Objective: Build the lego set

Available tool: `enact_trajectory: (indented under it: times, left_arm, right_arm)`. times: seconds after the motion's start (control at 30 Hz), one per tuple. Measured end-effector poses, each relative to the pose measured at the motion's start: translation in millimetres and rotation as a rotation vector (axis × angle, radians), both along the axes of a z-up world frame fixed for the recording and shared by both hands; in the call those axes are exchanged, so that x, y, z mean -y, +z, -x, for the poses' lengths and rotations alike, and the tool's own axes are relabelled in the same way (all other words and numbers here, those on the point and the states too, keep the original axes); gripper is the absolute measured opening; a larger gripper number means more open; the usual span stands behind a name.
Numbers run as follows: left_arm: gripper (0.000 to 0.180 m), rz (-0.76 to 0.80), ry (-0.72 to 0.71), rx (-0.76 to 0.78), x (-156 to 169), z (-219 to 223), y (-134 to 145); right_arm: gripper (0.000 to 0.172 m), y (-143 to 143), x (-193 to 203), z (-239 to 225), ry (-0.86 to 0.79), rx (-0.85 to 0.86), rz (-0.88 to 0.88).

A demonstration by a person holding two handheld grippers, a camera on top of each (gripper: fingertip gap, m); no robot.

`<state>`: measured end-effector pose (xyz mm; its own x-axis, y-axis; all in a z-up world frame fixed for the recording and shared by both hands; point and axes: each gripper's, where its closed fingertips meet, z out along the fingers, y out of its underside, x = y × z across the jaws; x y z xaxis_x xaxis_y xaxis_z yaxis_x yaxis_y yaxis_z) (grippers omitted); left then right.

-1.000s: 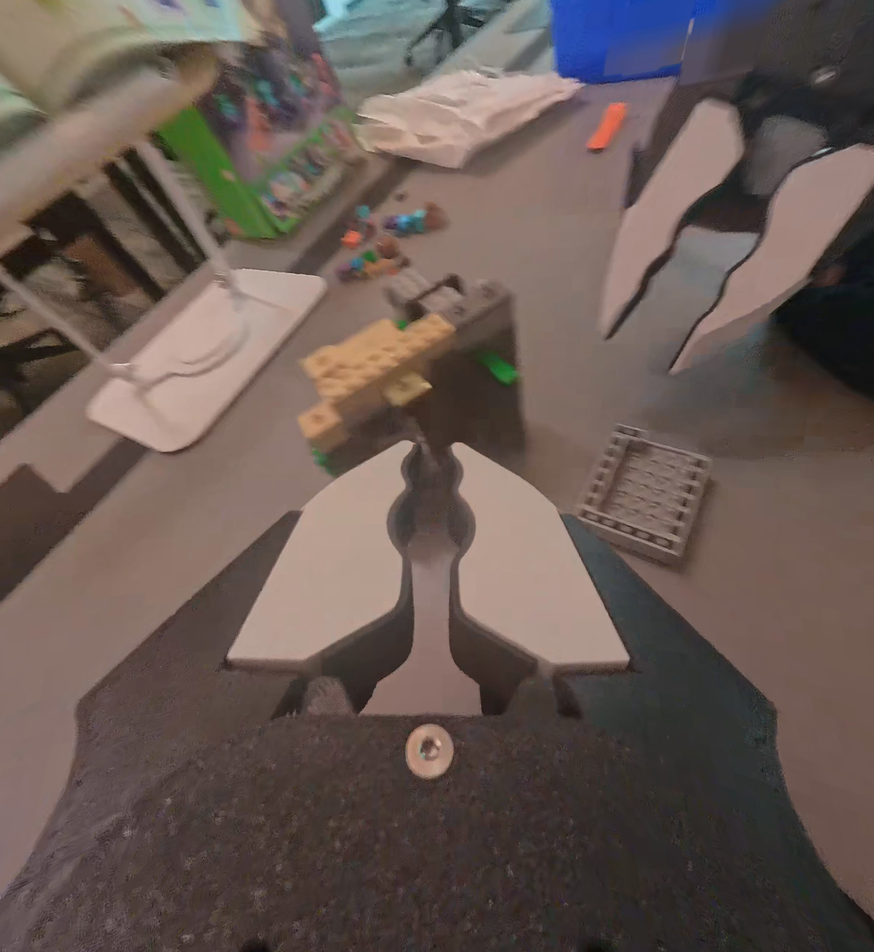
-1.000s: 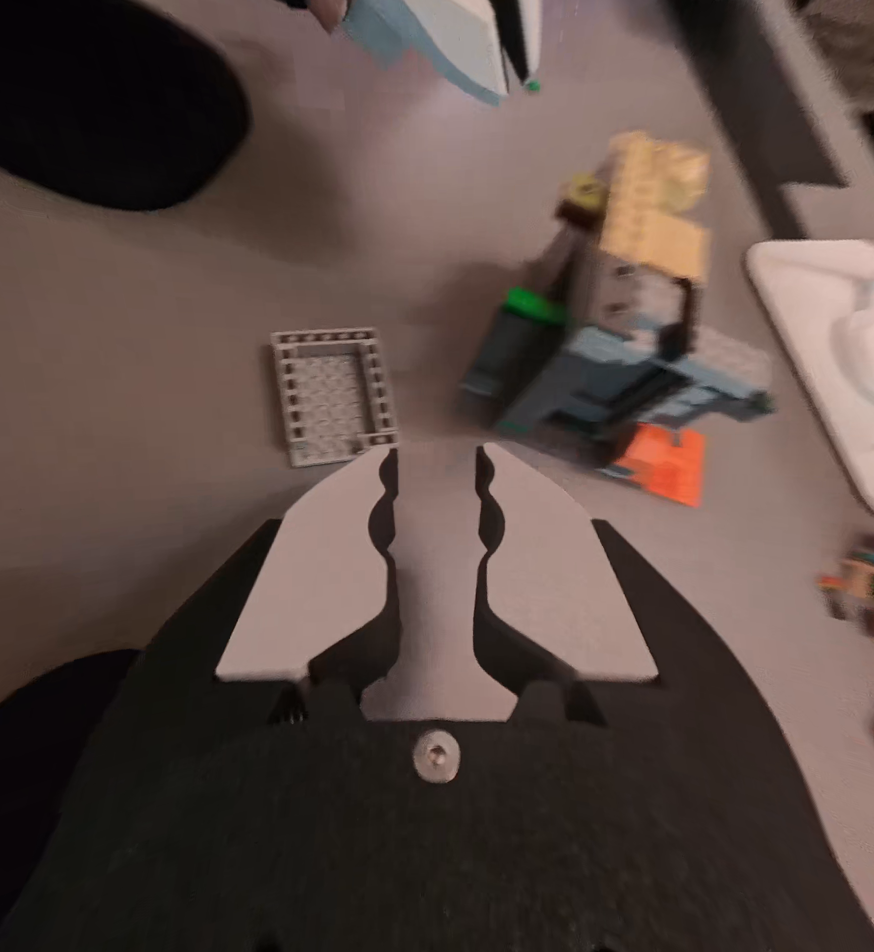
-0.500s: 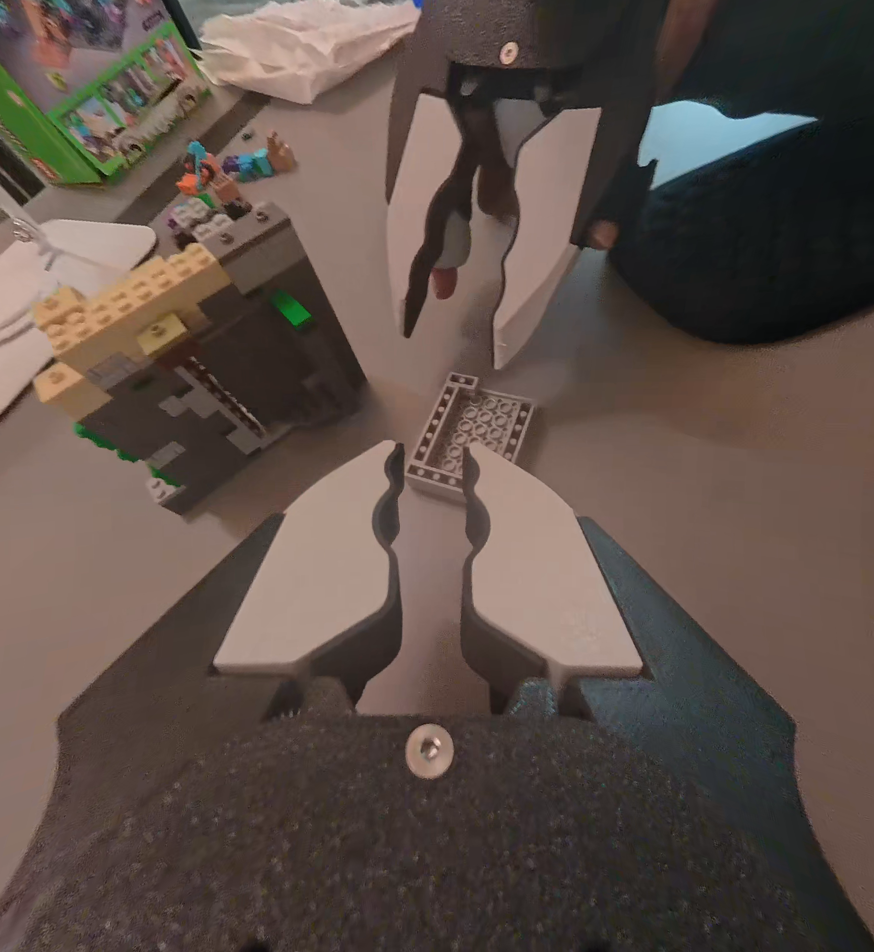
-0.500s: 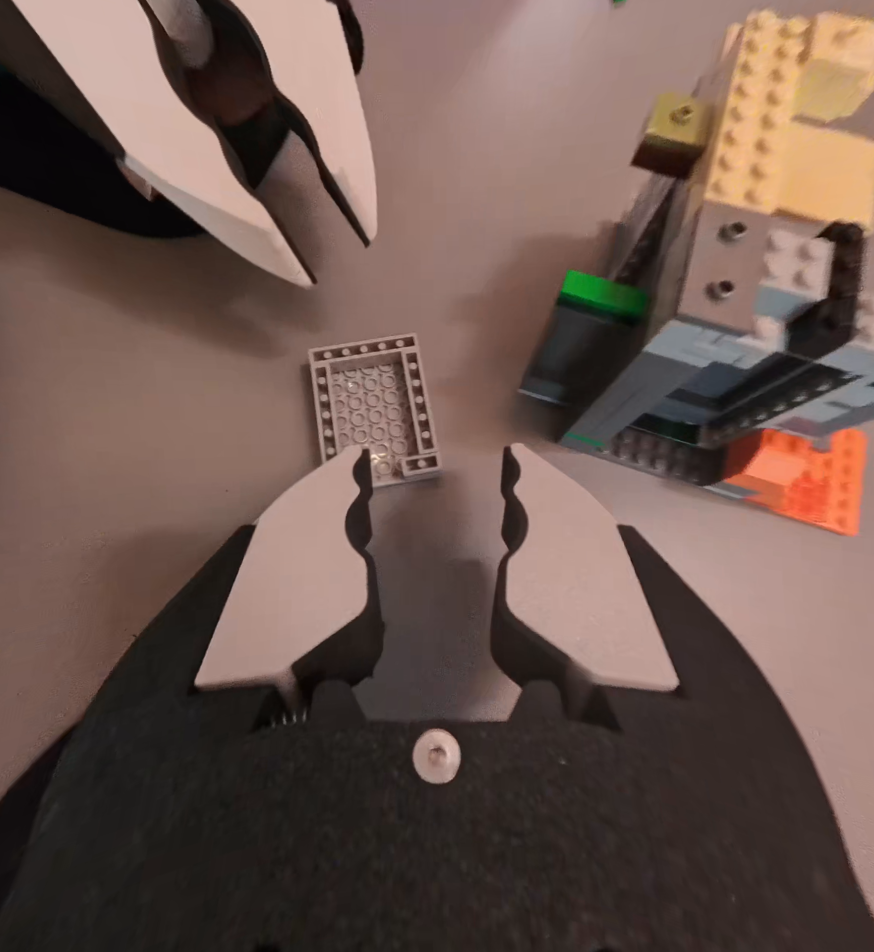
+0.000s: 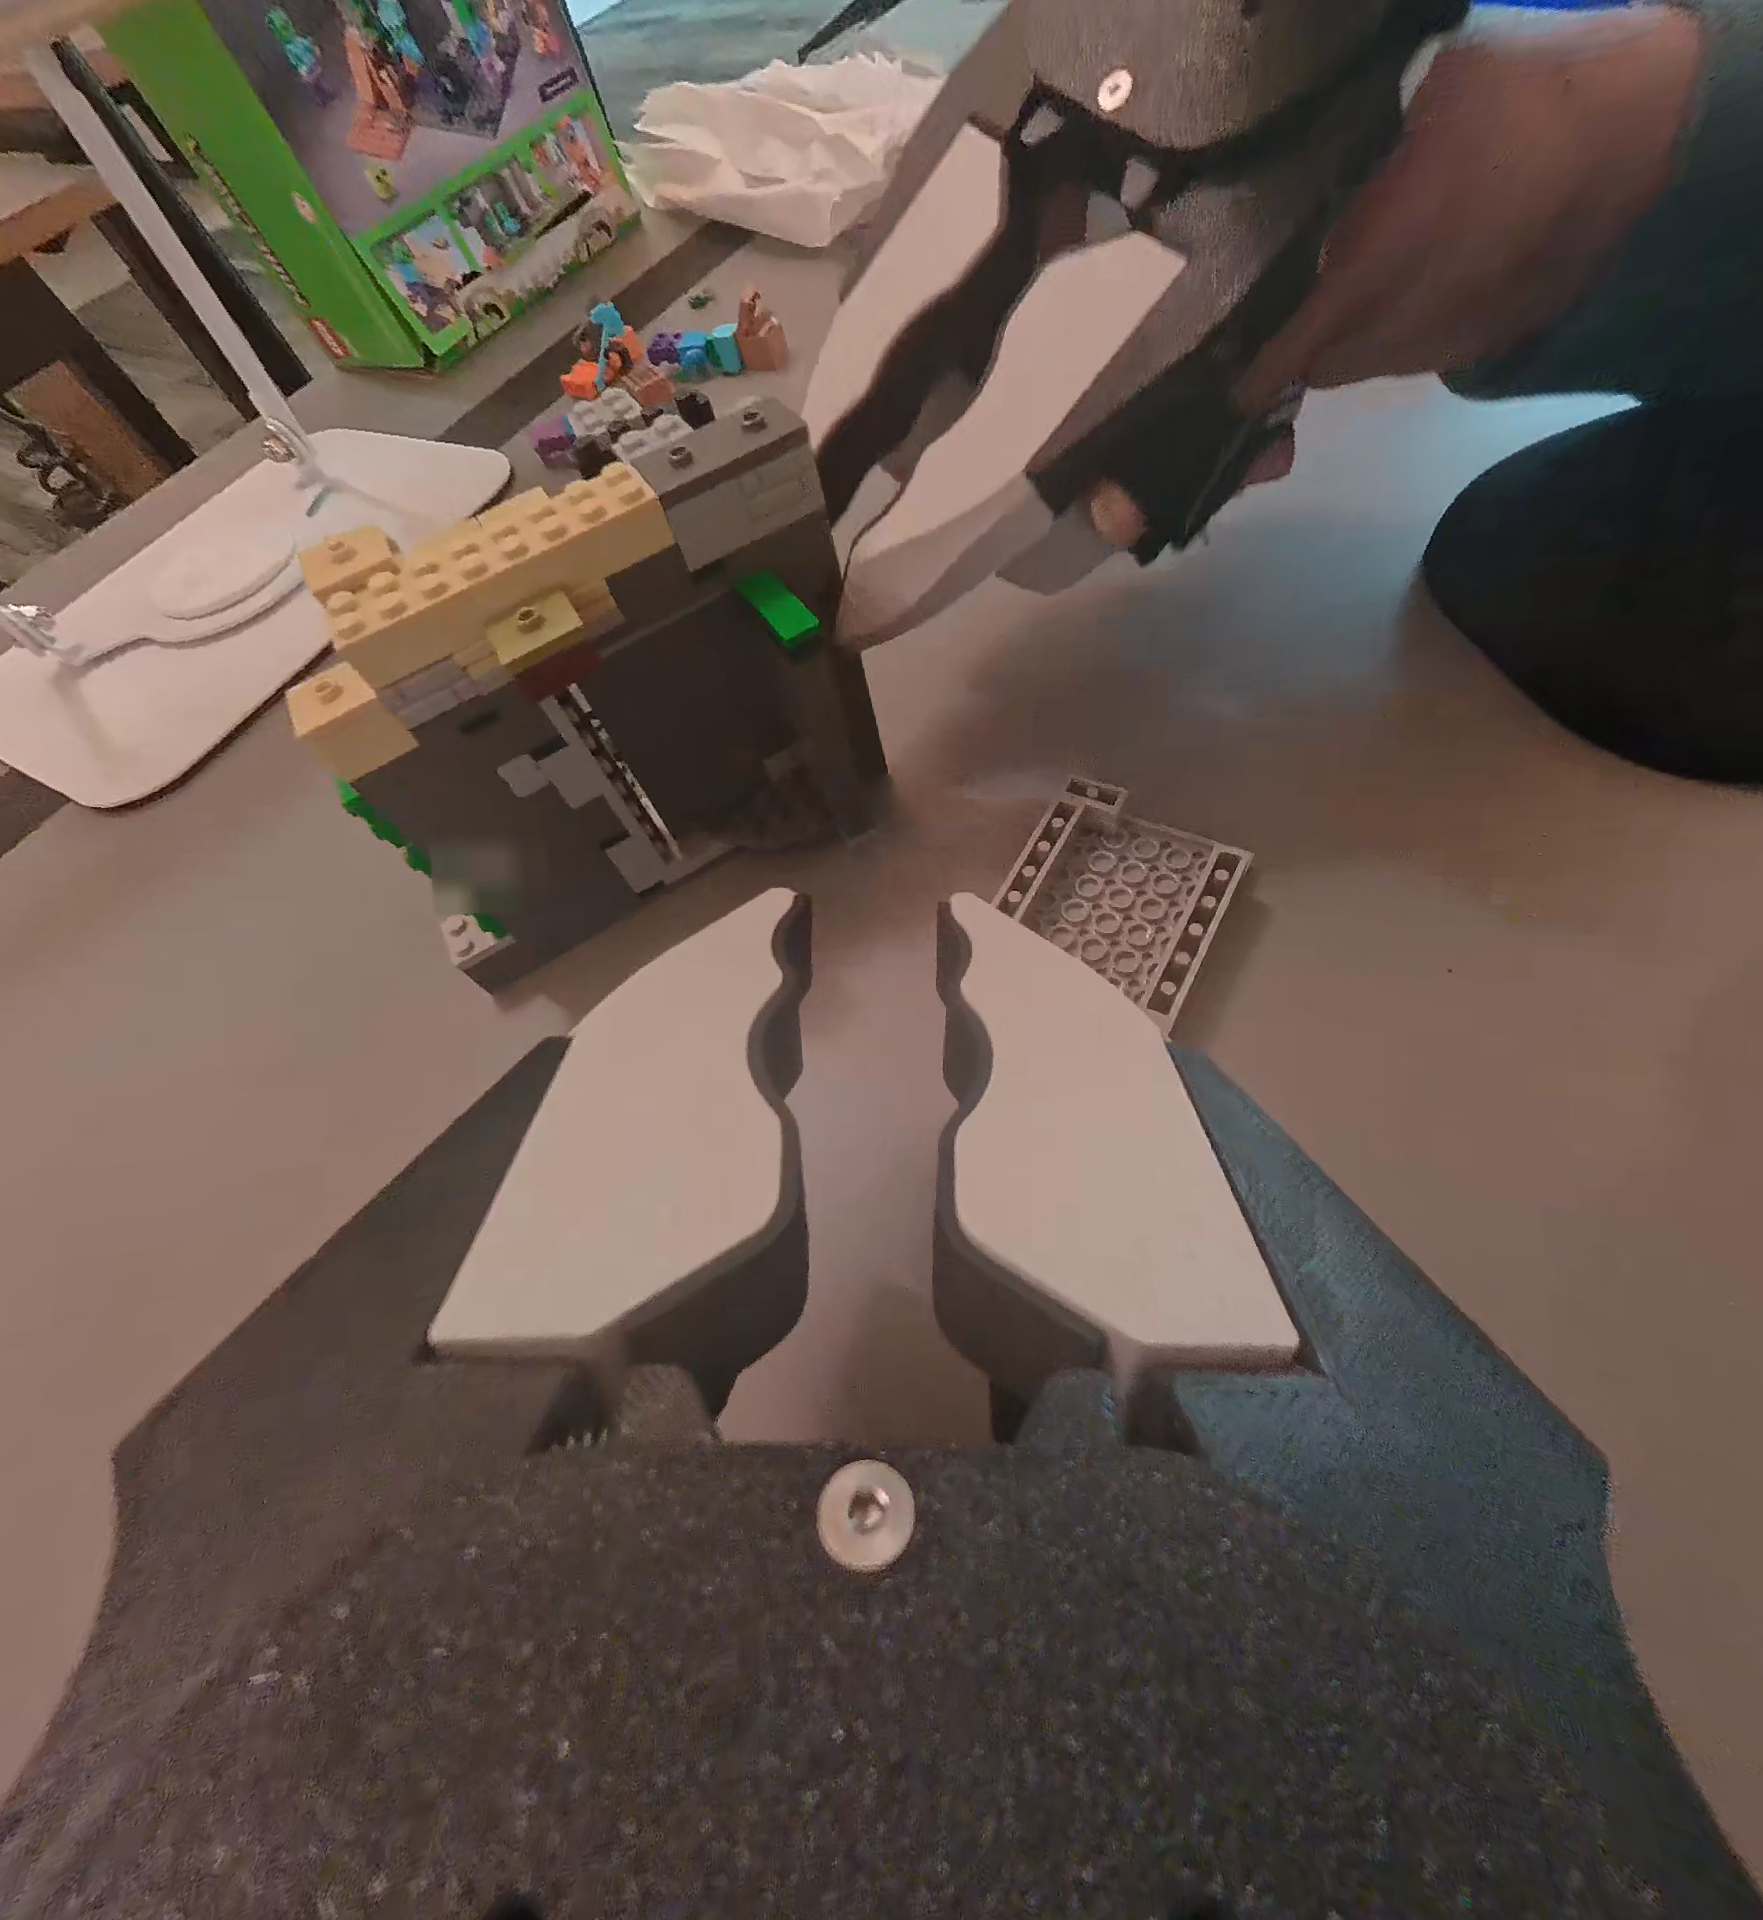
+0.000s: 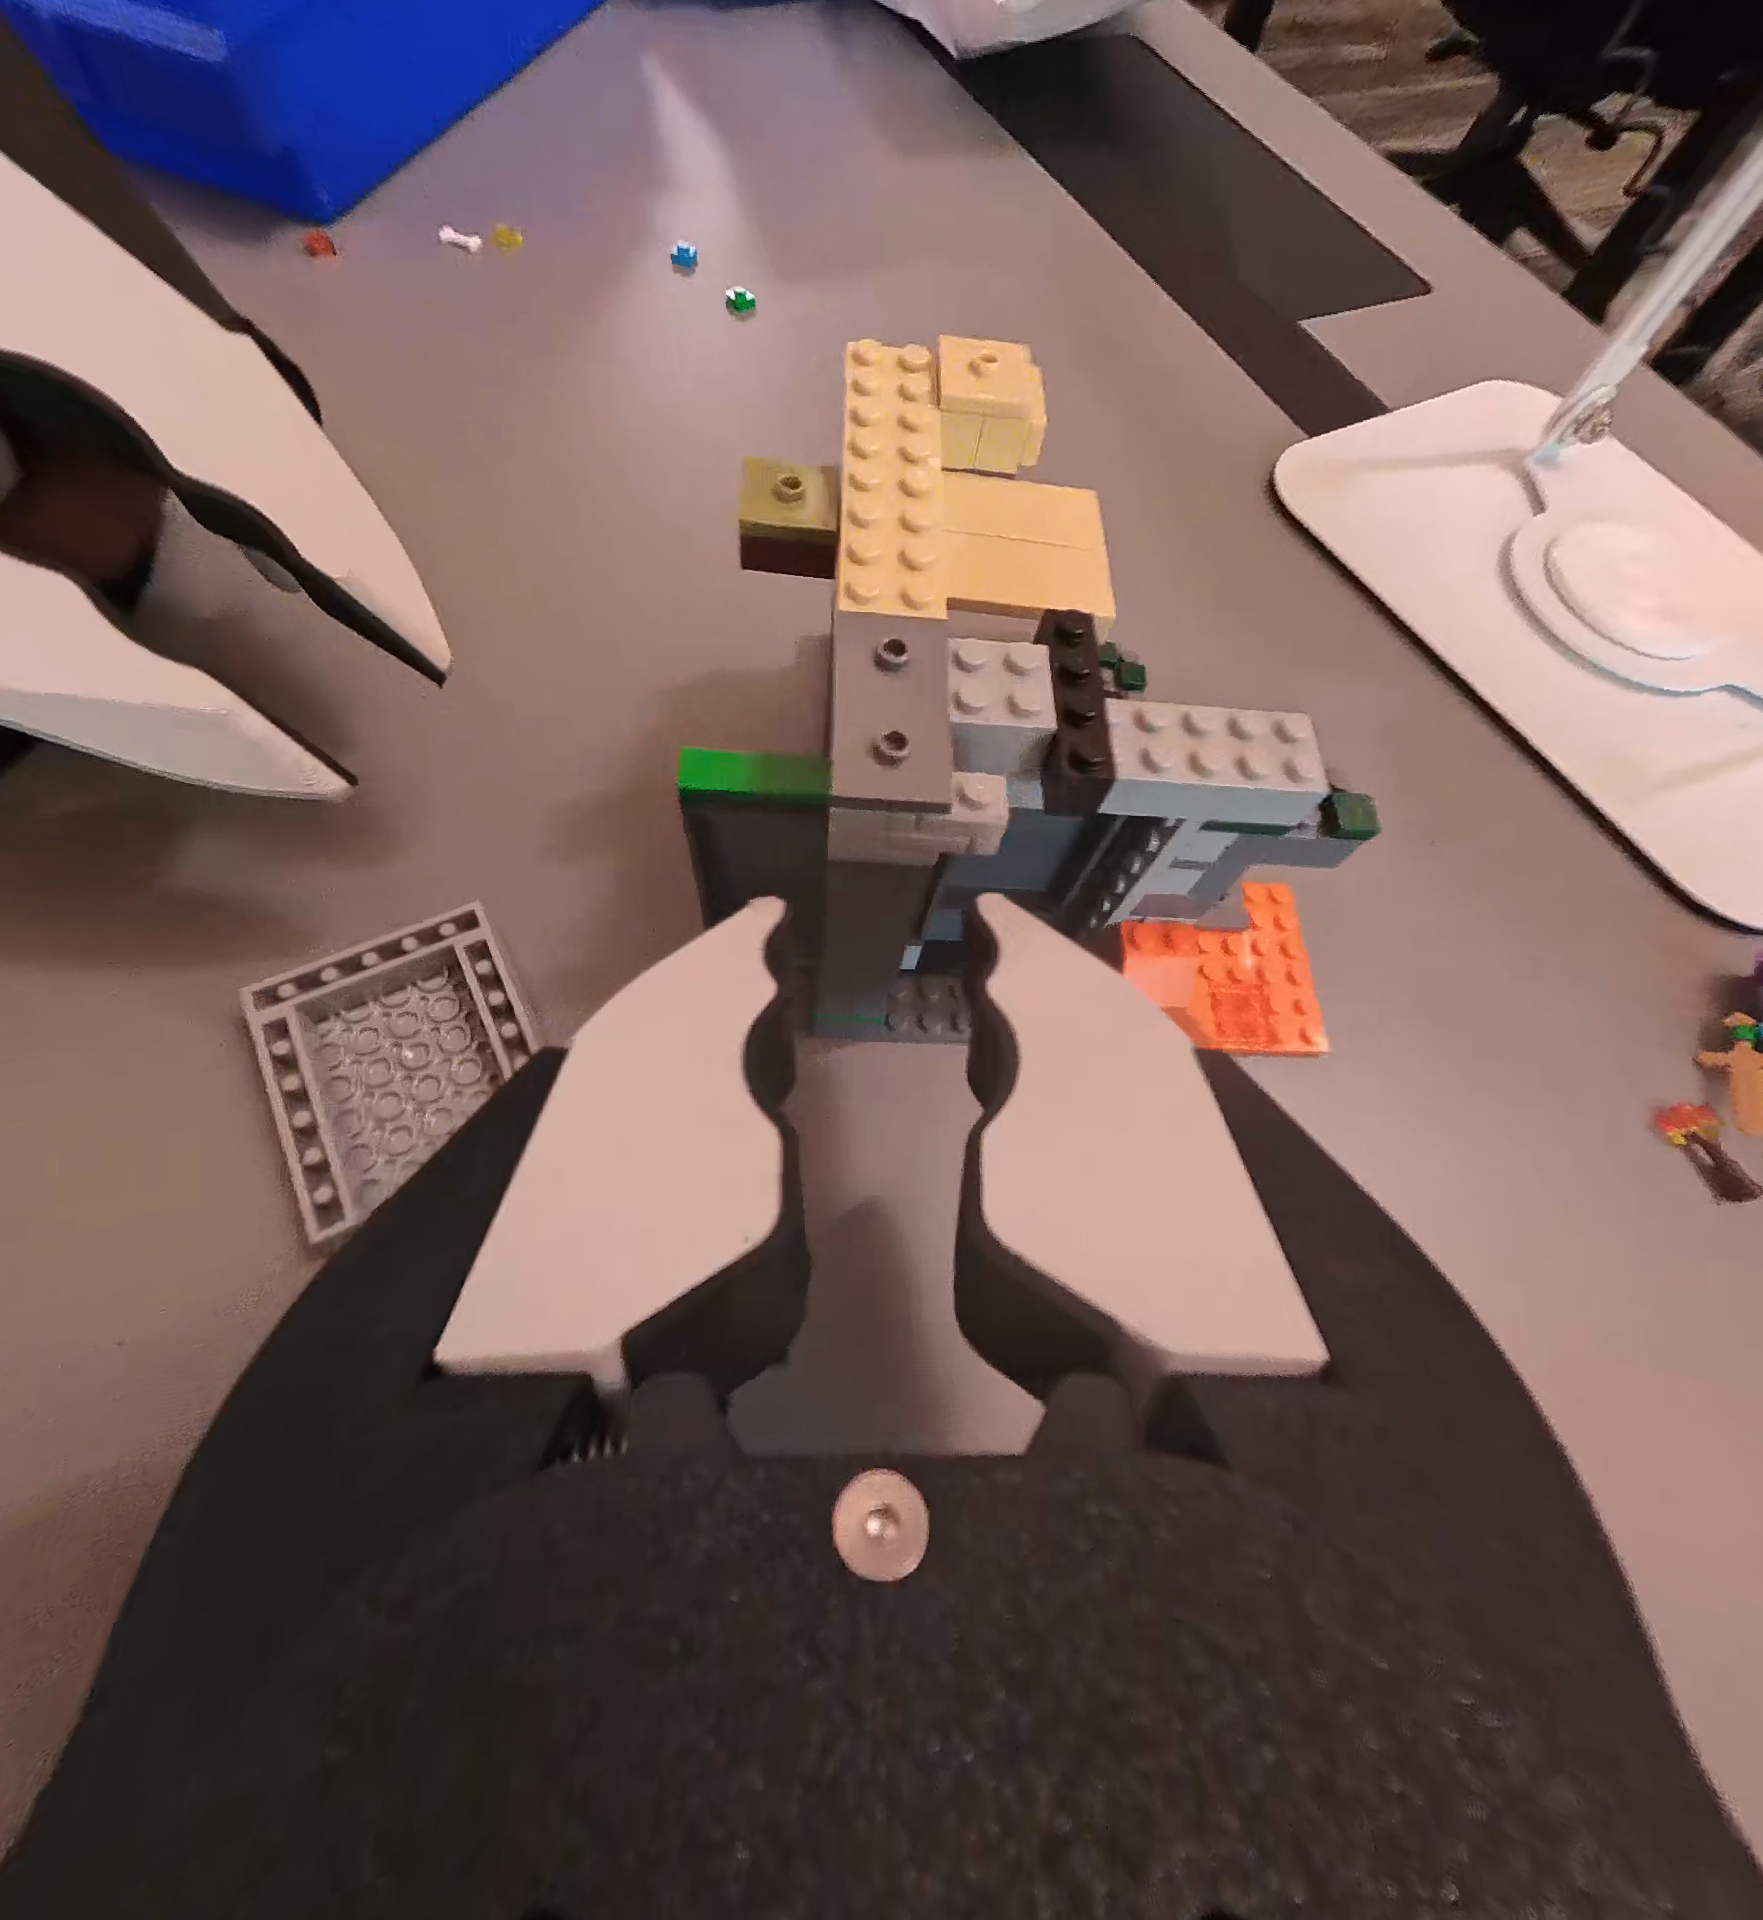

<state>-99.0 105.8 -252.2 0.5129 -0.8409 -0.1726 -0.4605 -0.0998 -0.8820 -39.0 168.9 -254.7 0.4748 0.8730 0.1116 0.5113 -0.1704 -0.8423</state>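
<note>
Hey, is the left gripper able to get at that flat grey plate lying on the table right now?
Probably yes: the left gripper is open and holds nothing, and the grey plate lies just beside its right fingertip with nothing on it.

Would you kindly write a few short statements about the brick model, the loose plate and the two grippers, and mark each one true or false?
1. The flat grey studded plate lies on the table apart from the grey and tan brick building. True.
2. The left gripper holds the grey plate. False: its fingers are apart with only bare table between them.
3. An orange plate lies at the foot of the brick building. True.
4. The white lamp base rests on top of the building. False: it sits on the table beside it.
5. A green box stands behind the building. True.
</note>
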Motion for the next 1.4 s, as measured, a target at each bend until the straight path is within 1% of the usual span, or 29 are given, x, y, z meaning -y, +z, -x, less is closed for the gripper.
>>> enact_trajectory:
  times: [0.03,0.07,0.13,0.3,0.43,0.5,0.7,0.77,0.8,0.83,0.9,0.93,0.97,1.0,1.07,1.13,1.2,1.3,1.4]
  left_arm:
    - [0.022,-0.008,0.010,0.002,-1,1,1]
    - [0.022,-0.013,0.013,0.002,-1,1,1]
    - [0.021,-0.016,0.022,-0.006,-2,2,0]
    - [0.022,-0.025,0.049,-0.019,-6,4,-2]
    - [0.021,-0.021,0.055,-0.031,-7,4,-5]
    - [0.021,-0.024,0.051,-0.037,-6,3,-5]
    - [0.021,-0.033,0.036,-0.044,-4,2,-5]
    - [0.022,-0.039,0.037,-0.037,-4,2,-4]
    - [0.022,-0.041,0.037,-0.030,-4,3,-3]
    - [0.022,-0.044,0.036,-0.020,-3,3,-1]
    - [0.021,-0.052,0.032,0.007,-2,3,3]
    - [0.019,-0.056,0.031,0.020,-2,4,5]
    - [0.018,-0.059,0.029,0.030,-2,4,7]
    - [0.018,-0.060,0.029,0.038,-2,4,8]
    - [0.018,-0.060,0.026,0.043,-2,4,9]
    - [0.018,-0.064,0.027,0.045,-2,4,9]
    - [0.019,-0.074,0.023,0.046,-1,4,10]
    - [0.020,-0.083,0.008,0.045,1,2,11]
    - [0.020,-0.083,-0.017,0.040,4,0,10]
  right_arm:
    - [0.020,-1,-1,2,-0.018,0.004,-0.014]
    - [0.019,-2,-1,4,-0.032,0.010,-0.026]
    - [0.019,-2,-2,5,-0.075,0.019,-0.044]
    - [0.019,-3,-2,4,-0.217,0.036,-0.006]
    - [0.018,-3,-1,7,-0.339,0.006,-0.011]
    - [0.018,-2,1,10,-0.359,-0.008,-0.009]
    - [0.018,-2,2,11,-0.334,-0.018,-0.023]
    - [0.027,0,6,11,-0.296,-0.008,-0.027]
    - [0.034,3,10,11,-0.248,-0.002,-0.022]
    - [0.037,8,16,10,-0.180,-0.001,-0.019]
    - [0.036,22,36,8,0.039,-0.030,-0.044]
    - [0.037,24,49,4,0.155,-0.032,-0.052]
    - [0.041,23,59,-3,0.232,-0.026,-0.055]
    - [0.044,20,64,-8,0.268,-0.013,-0.051]
    - [0.052,4,75,-11,0.327,0.023,0.002]
    - [0.067,-16,83,-7,0.363,0.084,0.057]
    - [0.072,-31,88,0,0.384,0.150,0.057]
    - [0.070,-38,95,10,0.419,0.166,0.068]
    - [0.058,-47,92,12,0.417,0.227,0.038]
